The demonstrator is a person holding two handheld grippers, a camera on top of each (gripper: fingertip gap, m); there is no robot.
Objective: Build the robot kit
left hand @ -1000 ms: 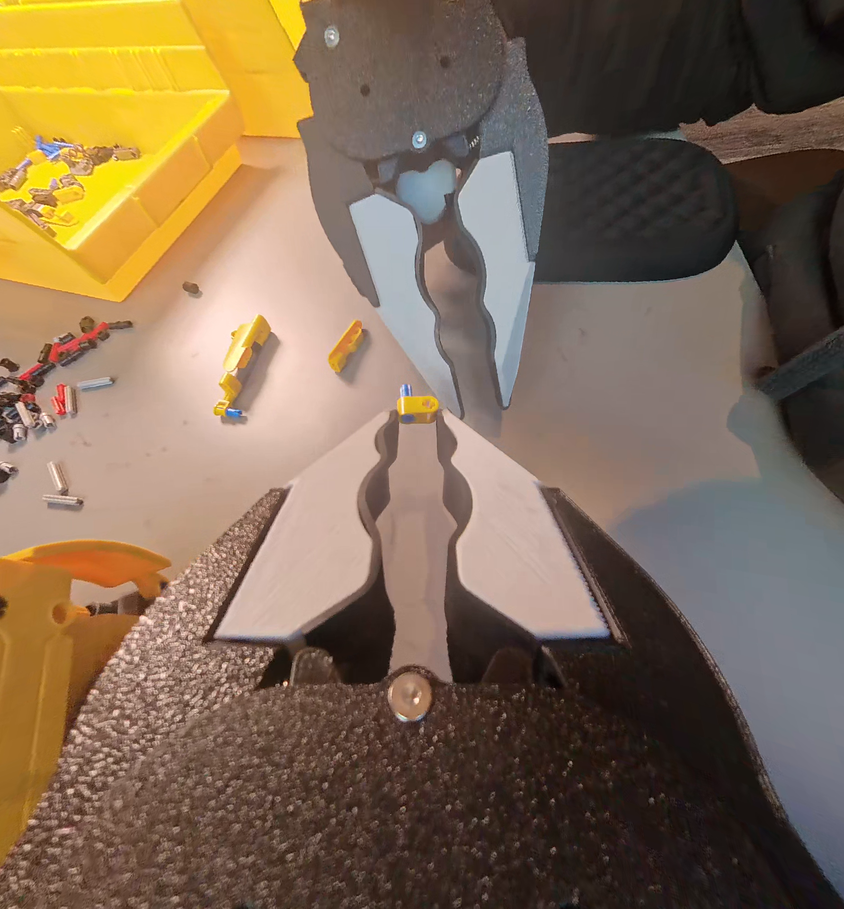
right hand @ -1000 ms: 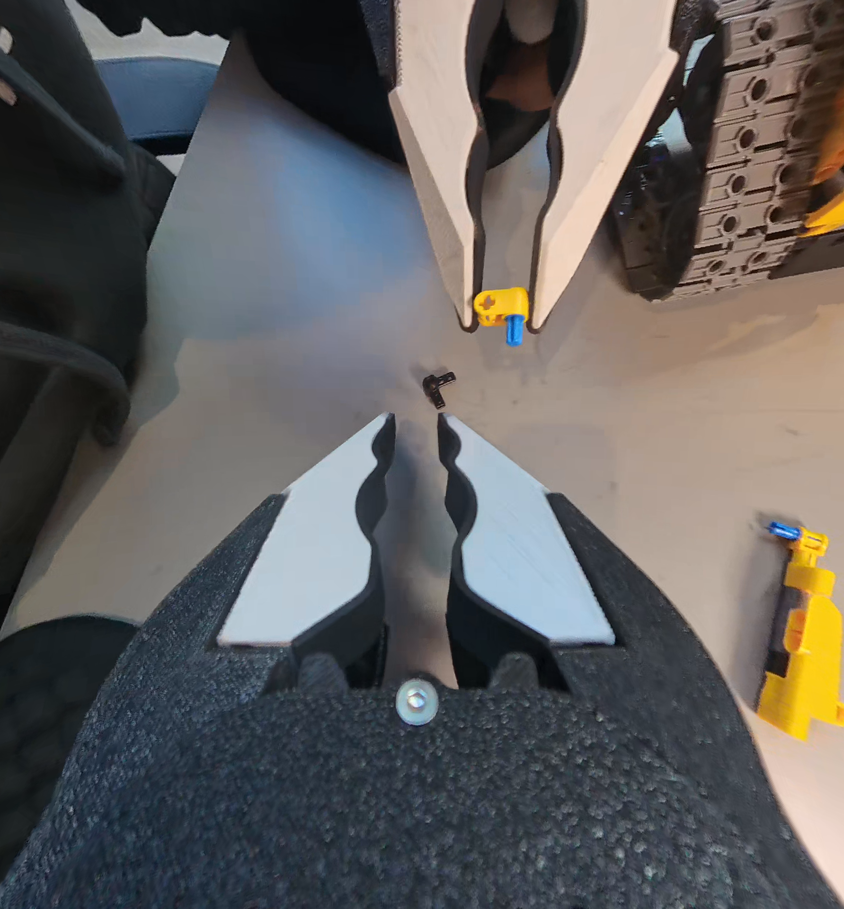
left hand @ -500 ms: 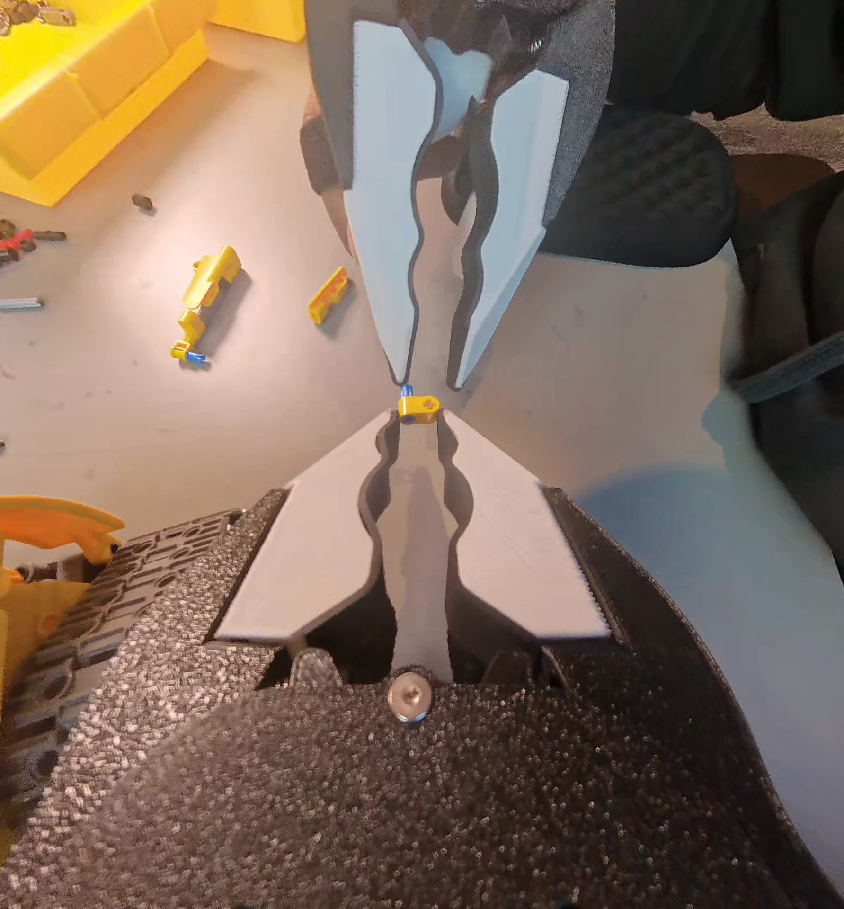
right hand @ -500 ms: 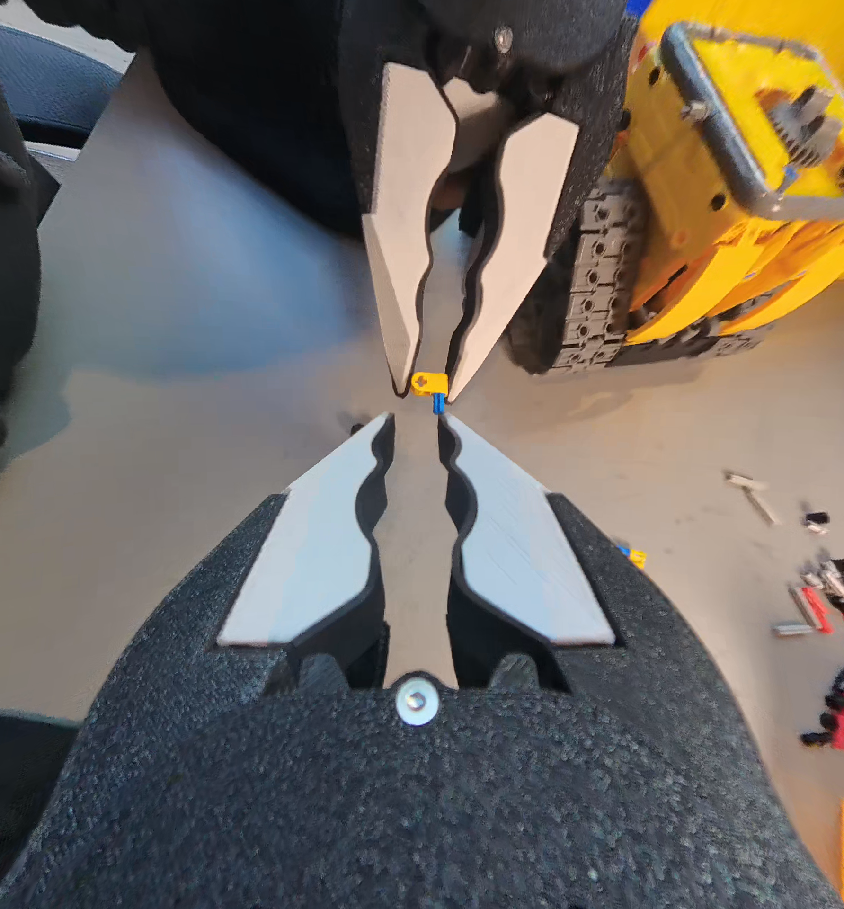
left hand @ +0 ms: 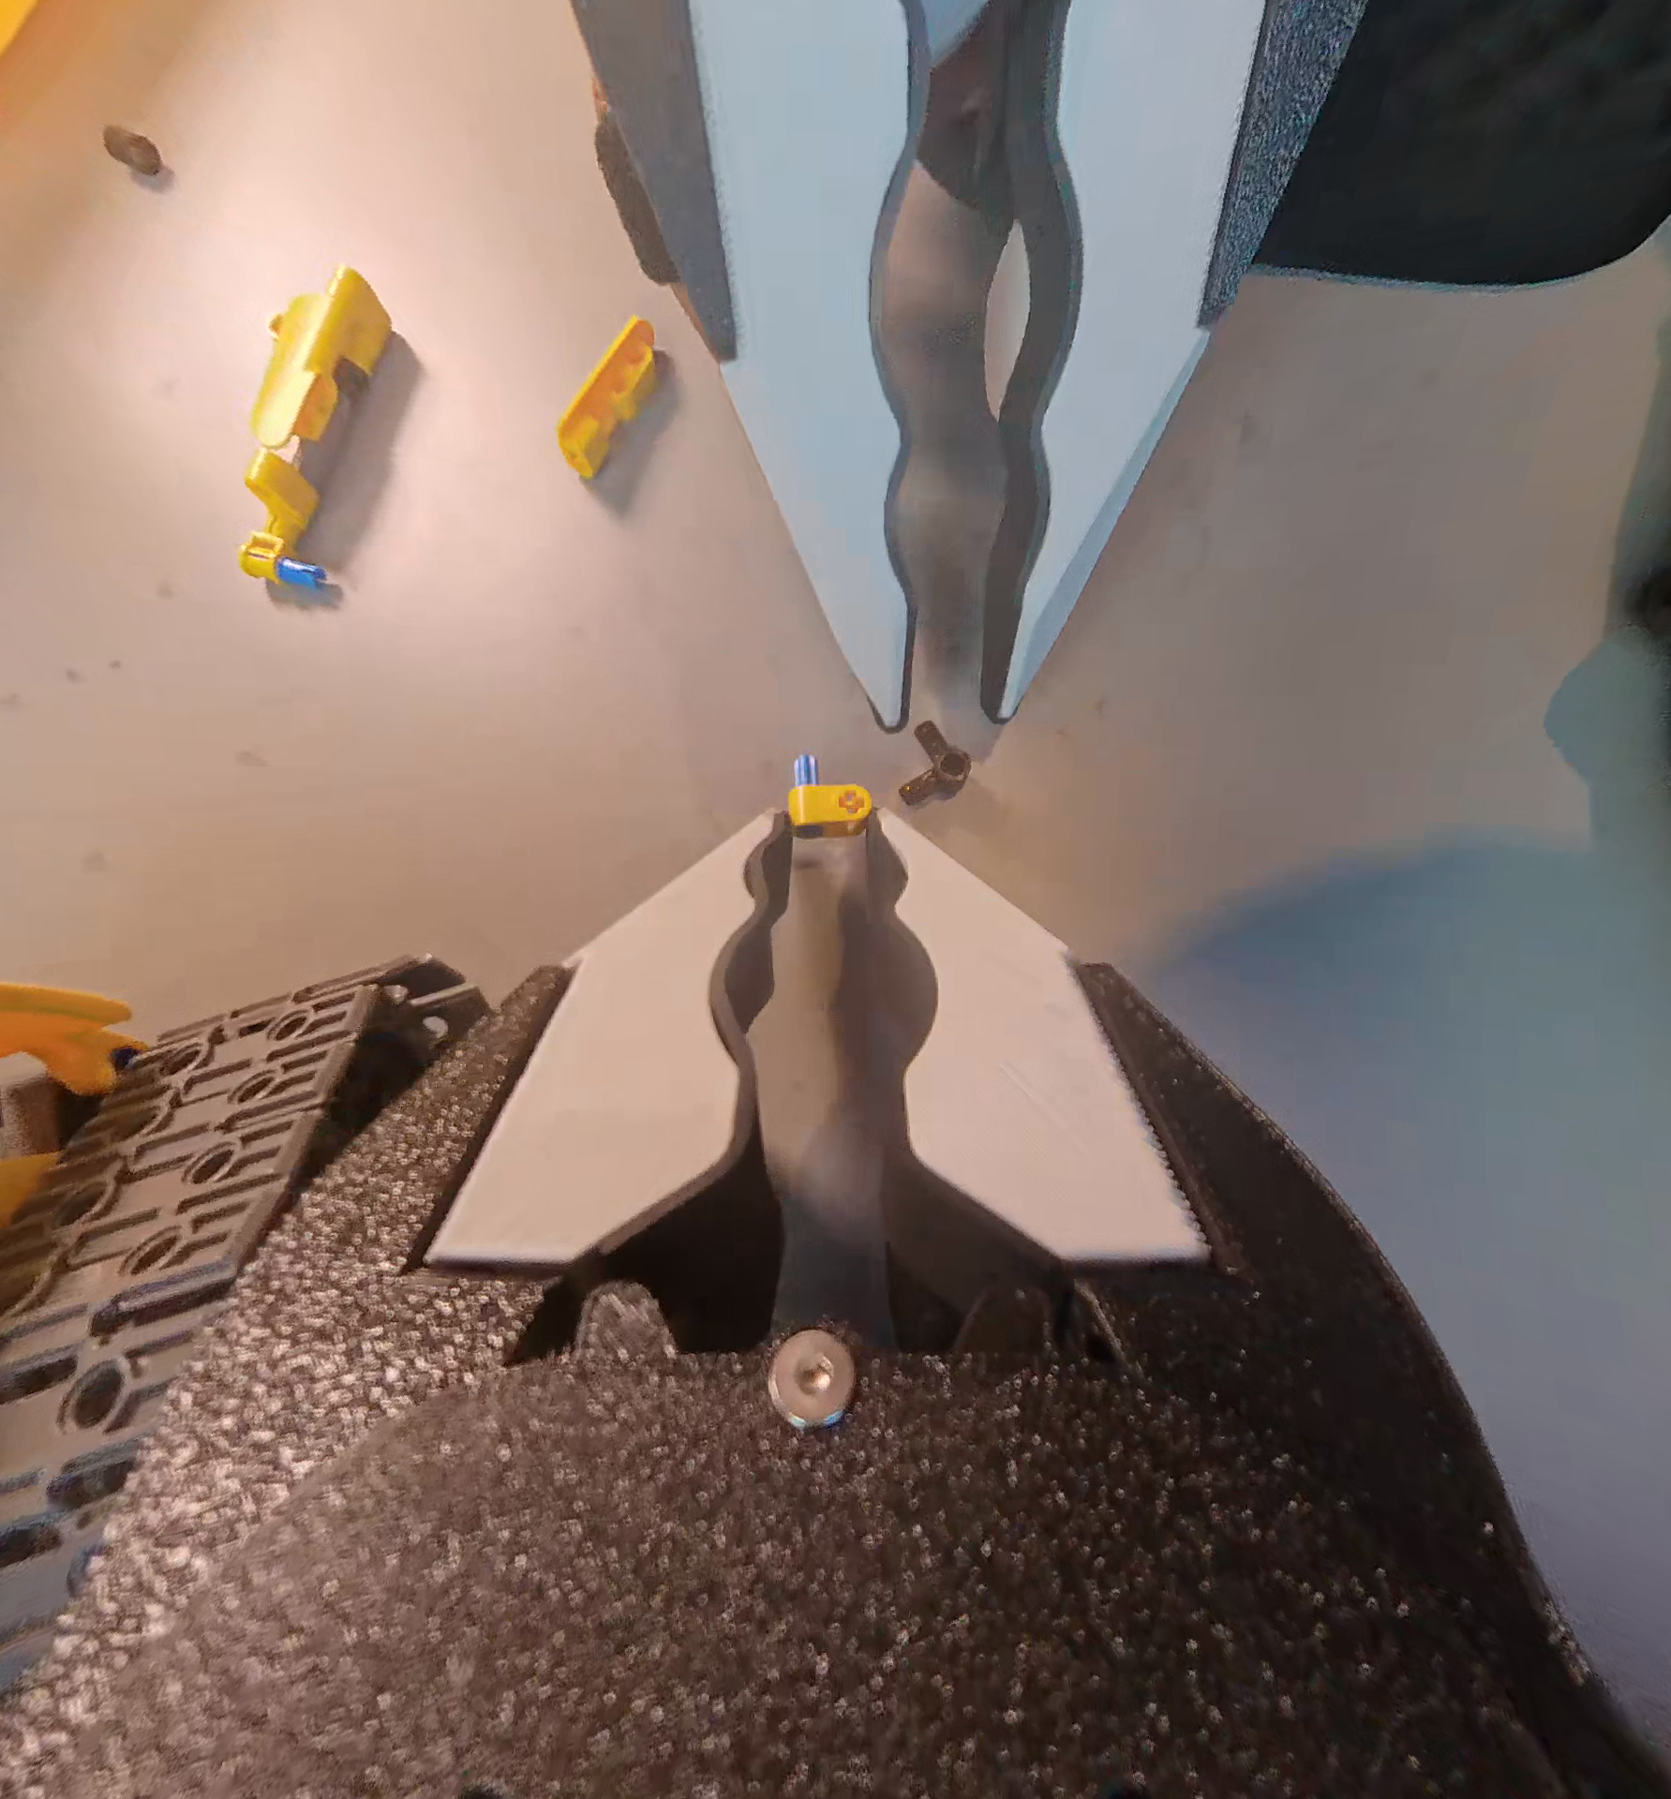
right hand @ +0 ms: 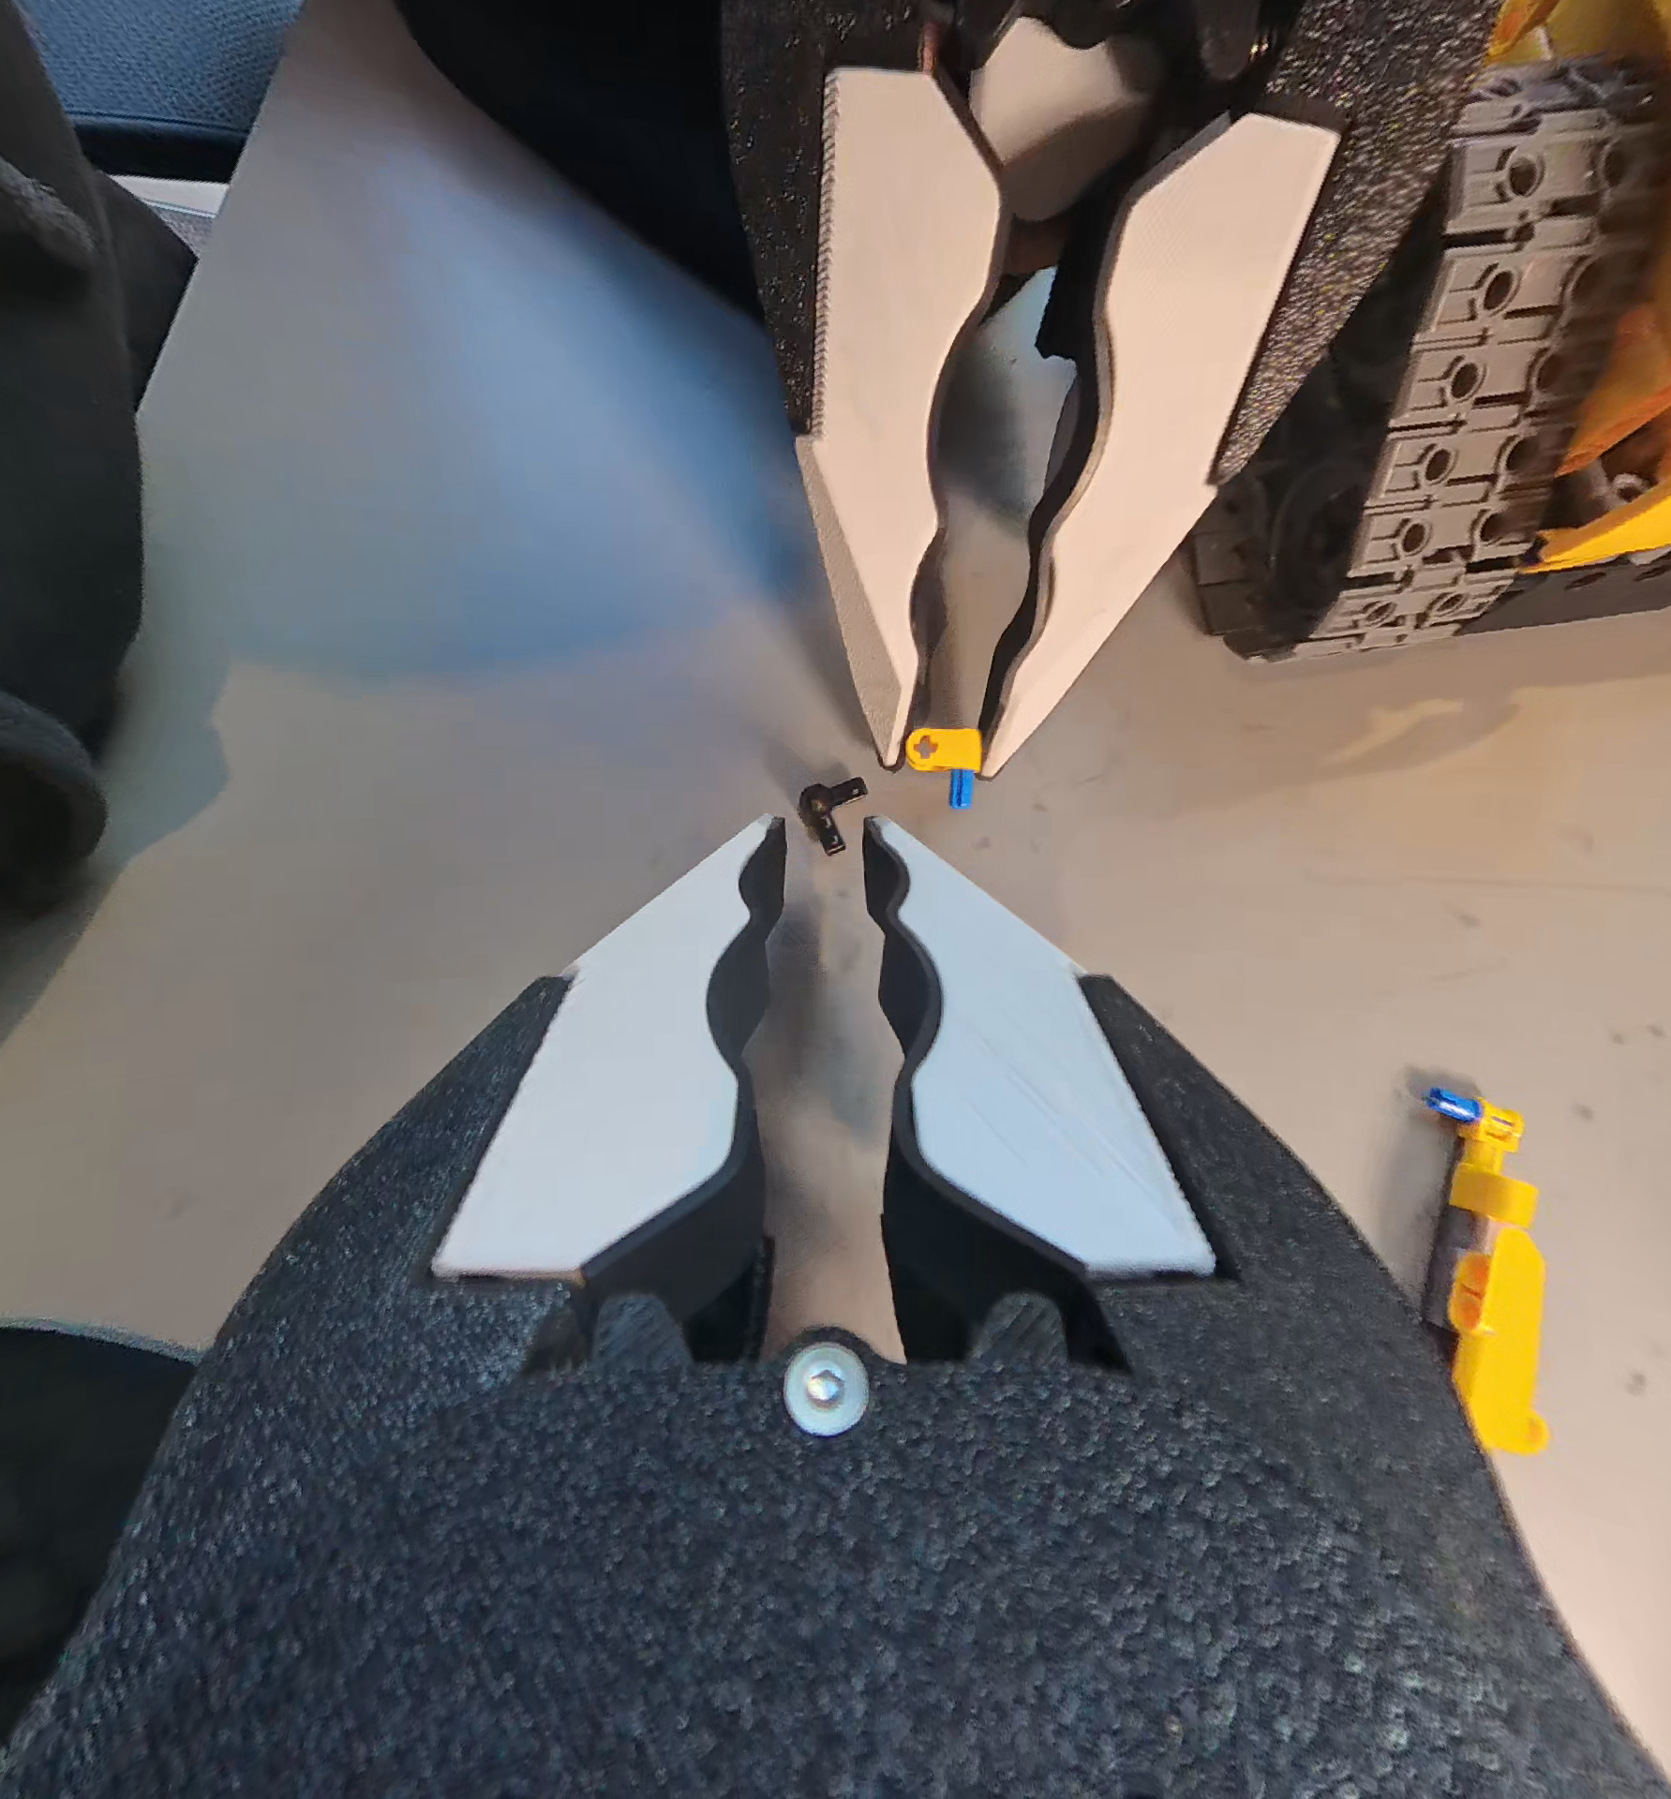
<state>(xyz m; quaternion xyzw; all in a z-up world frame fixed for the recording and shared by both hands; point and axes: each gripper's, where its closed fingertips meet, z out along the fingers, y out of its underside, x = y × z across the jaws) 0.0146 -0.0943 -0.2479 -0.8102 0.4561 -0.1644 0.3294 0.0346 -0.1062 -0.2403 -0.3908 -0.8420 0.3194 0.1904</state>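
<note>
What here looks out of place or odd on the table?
Only the small black angled connector: it lies alone on the grey table, just before the open right gripper. Nothing looks spilled or broken.

Tracked model (right hand: 1493, 370): cut off at the right wrist view's top right corner; only a grey tread and some yellow body show.
Dark bits (left hand: 130, 151): too small to identify, near the left wrist view's upper left.
Dark fabric (right hand: 23, 409): cut off at left.

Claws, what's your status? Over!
Left claw shut on yellow piece. Right claw open, black piece at its tips. Table otherwise clear between them.
</note>
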